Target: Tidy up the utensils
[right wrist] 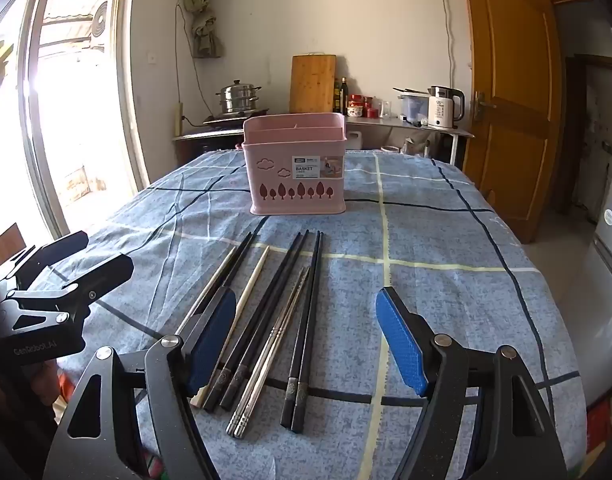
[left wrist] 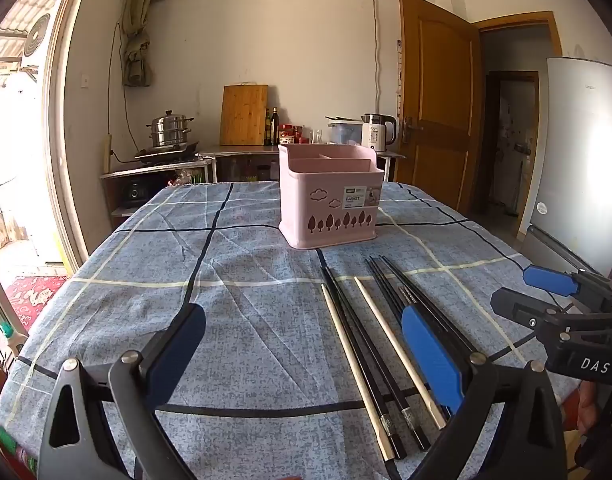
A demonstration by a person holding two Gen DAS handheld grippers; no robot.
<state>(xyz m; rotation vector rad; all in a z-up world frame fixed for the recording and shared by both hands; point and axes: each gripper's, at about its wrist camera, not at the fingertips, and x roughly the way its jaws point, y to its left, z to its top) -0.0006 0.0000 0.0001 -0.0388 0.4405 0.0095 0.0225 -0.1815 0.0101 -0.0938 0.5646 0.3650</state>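
Note:
A pink utensil basket (left wrist: 329,204) with divided compartments stands upright on the table; it also shows in the right wrist view (right wrist: 296,168). Several chopsticks lie side by side in front of it: black ones (right wrist: 266,312), pale wooden ones (right wrist: 248,300) and a silver metal pair (right wrist: 272,352). In the left wrist view the black chopsticks (left wrist: 357,340) and wooden chopsticks (left wrist: 393,344) lie right of centre. My left gripper (left wrist: 306,344) is open and empty above the cloth. My right gripper (right wrist: 306,340) is open and empty, hovering over the chopsticks' near ends.
A blue checked tablecloth (left wrist: 226,280) covers the table. Behind it a counter holds a steel pot (left wrist: 170,130), a cutting board (left wrist: 244,114), bottles and a kettle (left wrist: 379,130). A wooden door (left wrist: 437,100) and a fridge (left wrist: 581,160) stand to the right.

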